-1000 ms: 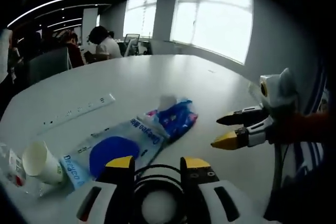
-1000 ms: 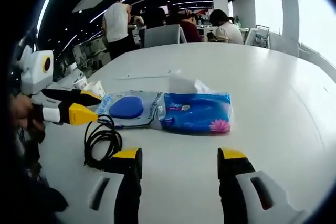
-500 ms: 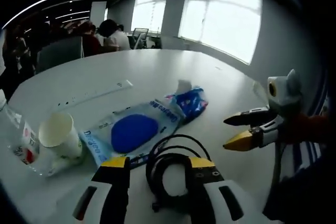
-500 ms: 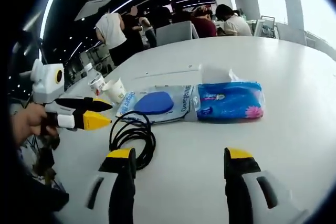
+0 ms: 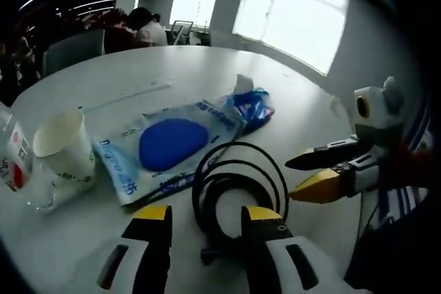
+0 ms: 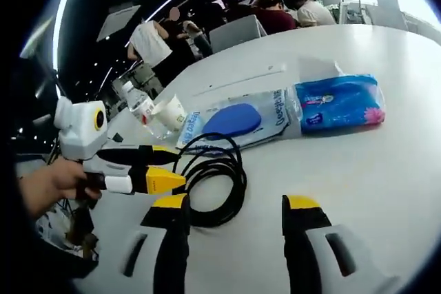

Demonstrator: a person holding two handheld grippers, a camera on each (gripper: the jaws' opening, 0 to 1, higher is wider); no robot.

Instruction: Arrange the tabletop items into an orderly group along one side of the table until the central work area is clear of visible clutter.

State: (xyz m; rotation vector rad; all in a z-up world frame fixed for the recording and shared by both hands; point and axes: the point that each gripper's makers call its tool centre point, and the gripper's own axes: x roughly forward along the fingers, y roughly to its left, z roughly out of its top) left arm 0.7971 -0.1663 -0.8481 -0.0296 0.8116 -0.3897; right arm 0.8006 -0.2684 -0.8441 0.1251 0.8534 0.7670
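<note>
A black cable coil lies on the white table, its near end between the jaws of my left gripper, which is open. Beyond it lie a clear pack with a blue oval and a blue tissue pack. A paper cup and a small bottle stand to the left. My right gripper comes in from the right, open, just beside the coil. In the right gripper view my right gripper stands open before the cable coil, and my left gripper touches its left edge.
A long white strip lies farther back on the table. The pack with the blue oval, the tissue pack, the cup and the bottle form a row. People sit and stand behind the table's far edge.
Both cameras have shifted and the items loom larger. In the right gripper view the left gripper has come from left of the coil to its edge. Both grippers stay open.
</note>
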